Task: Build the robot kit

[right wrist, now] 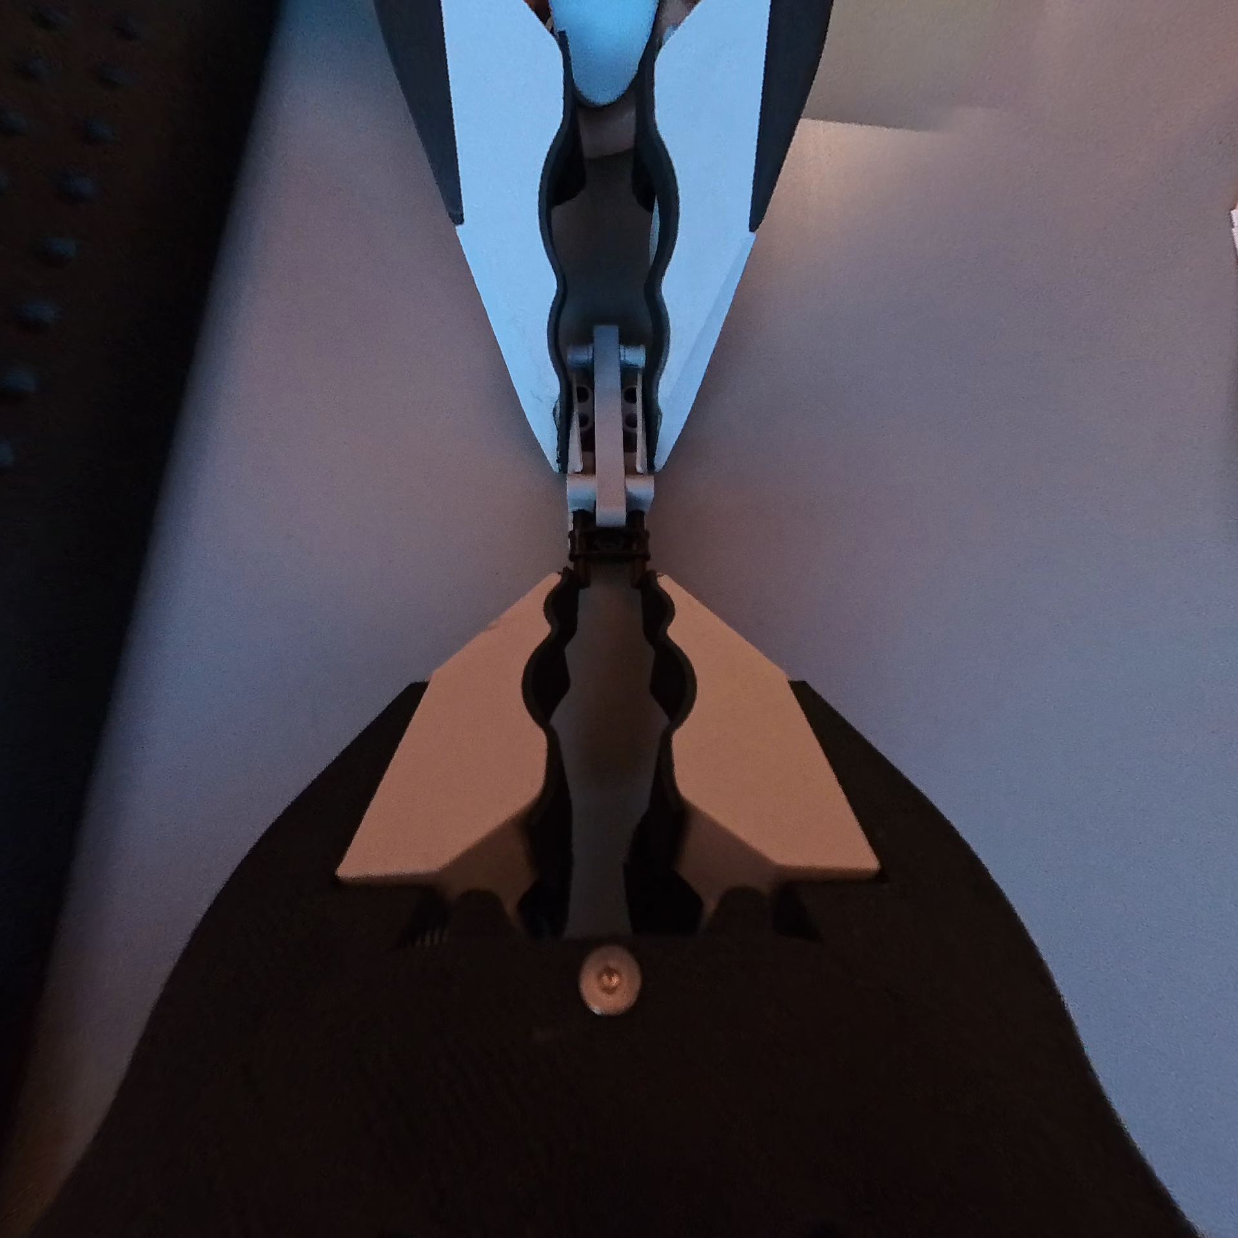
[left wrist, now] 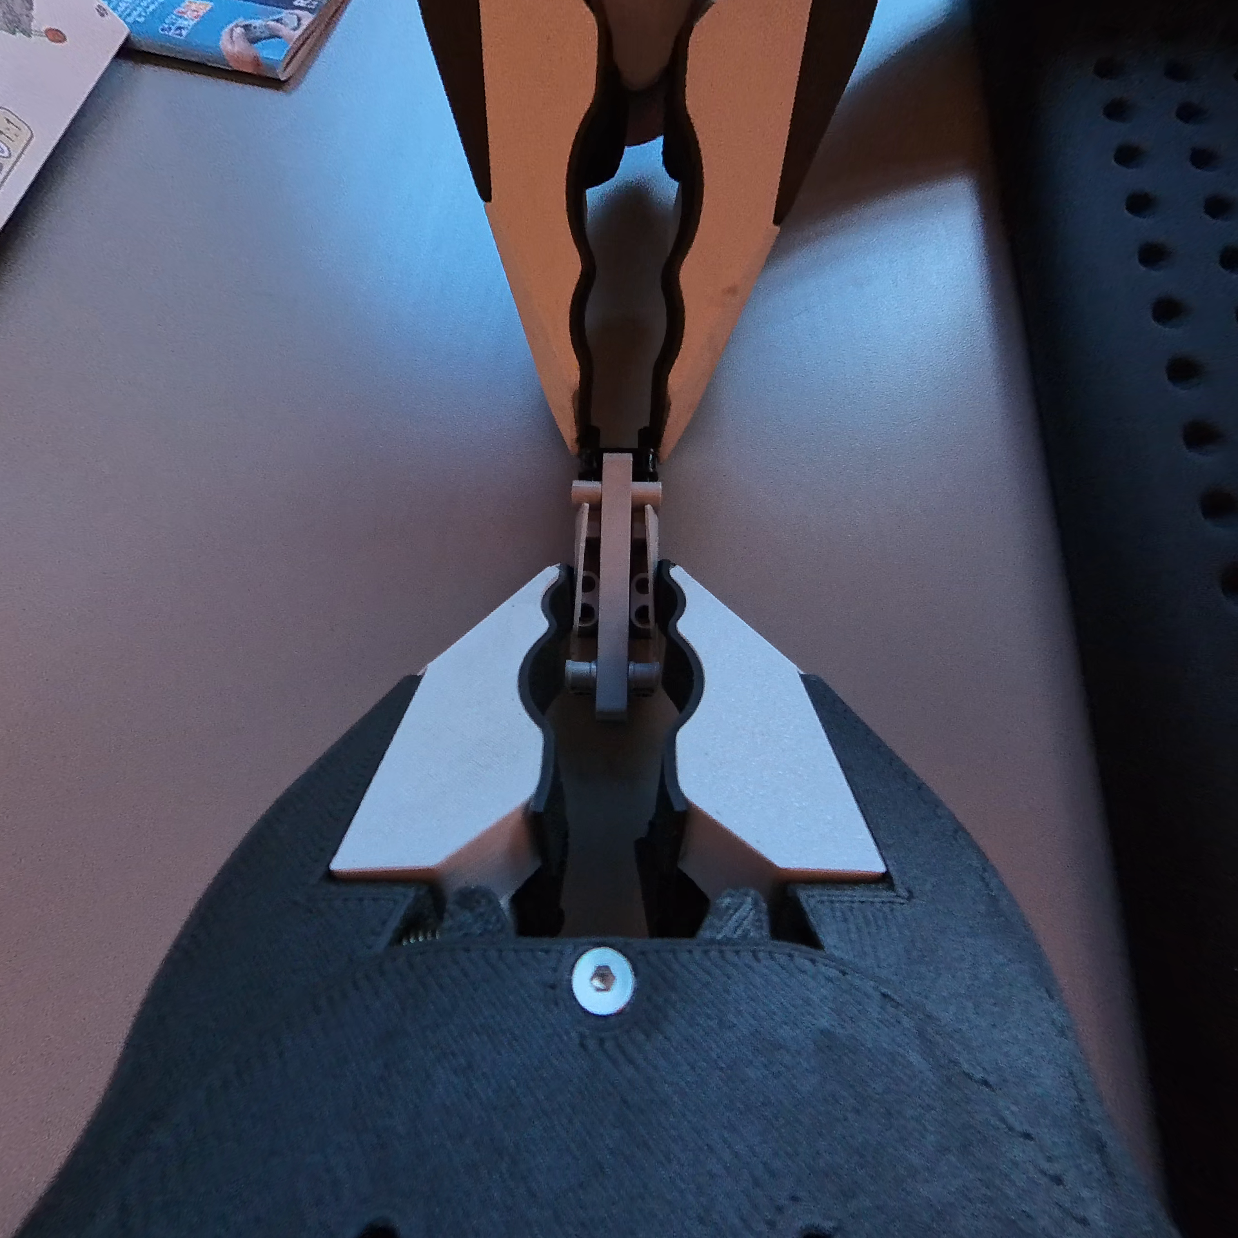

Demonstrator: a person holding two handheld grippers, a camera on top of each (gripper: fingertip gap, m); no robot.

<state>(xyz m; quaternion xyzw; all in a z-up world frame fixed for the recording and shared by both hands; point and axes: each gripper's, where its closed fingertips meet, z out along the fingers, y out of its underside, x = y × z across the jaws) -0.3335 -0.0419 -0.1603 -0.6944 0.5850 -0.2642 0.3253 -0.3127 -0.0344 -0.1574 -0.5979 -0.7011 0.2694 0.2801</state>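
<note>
Gripping one small grey brick assembly (left wrist: 613, 603) from opposite ends, above a plain tabletop (left wrist: 268, 536).

Pinching its near, wider end between the clenched left gripper (left wrist: 613, 603); clamping the black piece (right wrist: 608, 541) at its far end in the right gripper (right wrist: 608, 569), tip to tip. Lying far left: a booklet (left wrist: 221, 33); flanking the table, a dark perforated panel (left wrist: 1152, 335).

Left gripper (left wrist: 615, 576) and right gripper (right wrist: 608, 577) face each other tip to tip, low over the desk. Each set of jaws stands nearly closed, clamped on opposite ends of one small grey assembly; fingertips close, not touching.
</note>
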